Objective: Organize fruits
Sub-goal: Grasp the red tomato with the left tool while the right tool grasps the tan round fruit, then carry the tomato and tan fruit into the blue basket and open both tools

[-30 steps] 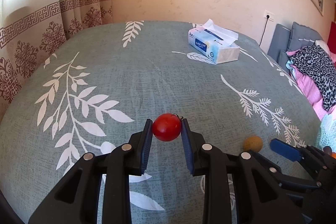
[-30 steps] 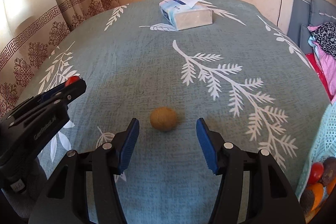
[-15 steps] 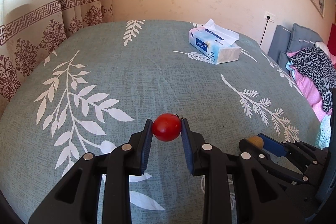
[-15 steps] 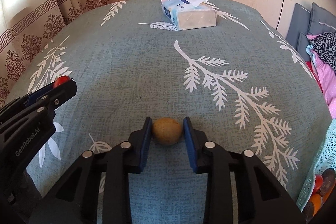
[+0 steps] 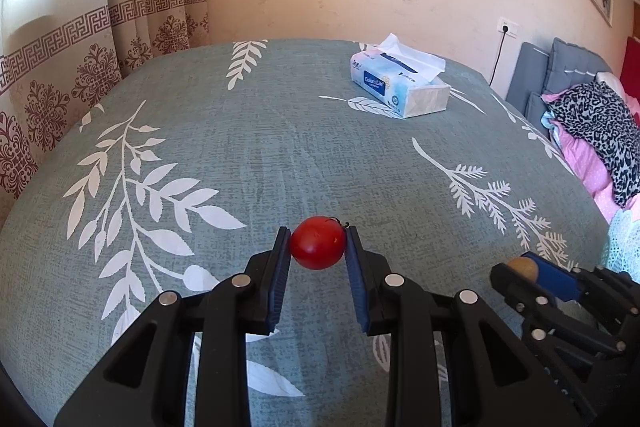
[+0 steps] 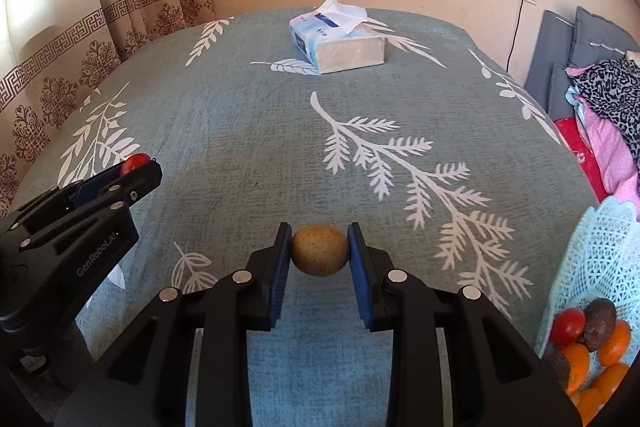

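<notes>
A green bedspread (image 6: 248, 131) printed with white leaves covers the bed, with patterned curtains (image 5: 120, 39) and a beige wall behind. Nearest, two grippers work side by side. The left gripper (image 5: 318, 247) is clamped on one red tomato (image 5: 318, 242), both pads pressing its sides. The right gripper (image 6: 319, 251) is clamped on one brown kiwi (image 6: 319, 249). At four o'clock in the right wrist view, one pale lattice basket (image 6: 592, 251) holds several fruits (image 6: 588, 339): one red, about four orange, two dark. Farther off, at twelve o'clock, one tissue box (image 6: 340, 43) lies on the bedspread. At two o'clock, clothes (image 5: 600, 131) are heaped.
</notes>
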### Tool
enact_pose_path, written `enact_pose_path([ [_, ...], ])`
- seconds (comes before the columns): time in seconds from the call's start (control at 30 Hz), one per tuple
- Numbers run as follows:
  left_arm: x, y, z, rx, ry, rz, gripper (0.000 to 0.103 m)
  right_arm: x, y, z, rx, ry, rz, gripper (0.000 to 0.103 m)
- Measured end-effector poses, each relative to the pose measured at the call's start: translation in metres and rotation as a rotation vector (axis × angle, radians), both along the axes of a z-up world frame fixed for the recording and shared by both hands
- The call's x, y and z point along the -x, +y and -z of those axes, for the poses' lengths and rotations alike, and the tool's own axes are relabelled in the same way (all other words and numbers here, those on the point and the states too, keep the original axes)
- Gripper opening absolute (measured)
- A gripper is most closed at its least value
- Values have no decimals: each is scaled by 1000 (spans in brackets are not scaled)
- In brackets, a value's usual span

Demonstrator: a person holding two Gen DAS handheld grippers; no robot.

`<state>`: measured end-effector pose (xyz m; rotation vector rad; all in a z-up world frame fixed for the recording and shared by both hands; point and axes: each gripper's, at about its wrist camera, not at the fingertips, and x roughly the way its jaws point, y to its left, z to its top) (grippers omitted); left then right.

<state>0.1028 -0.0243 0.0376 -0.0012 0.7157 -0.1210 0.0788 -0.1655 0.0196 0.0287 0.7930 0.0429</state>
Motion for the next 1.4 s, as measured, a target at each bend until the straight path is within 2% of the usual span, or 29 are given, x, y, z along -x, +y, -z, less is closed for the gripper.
enact_pose_path([
  [0.5, 23, -19, -1, -5, 2, 49, 28, 42, -30, -22, 3, -55, 62, 29],
  [0.97, 55, -67, -12, -56, -29, 139, 28, 101, -107, -36, -40, -118, 203, 29],
  [1.4, 77, -110, -21, -93, -55, 228, 28, 125, -153, -33, -77, -131, 285, 29],
])
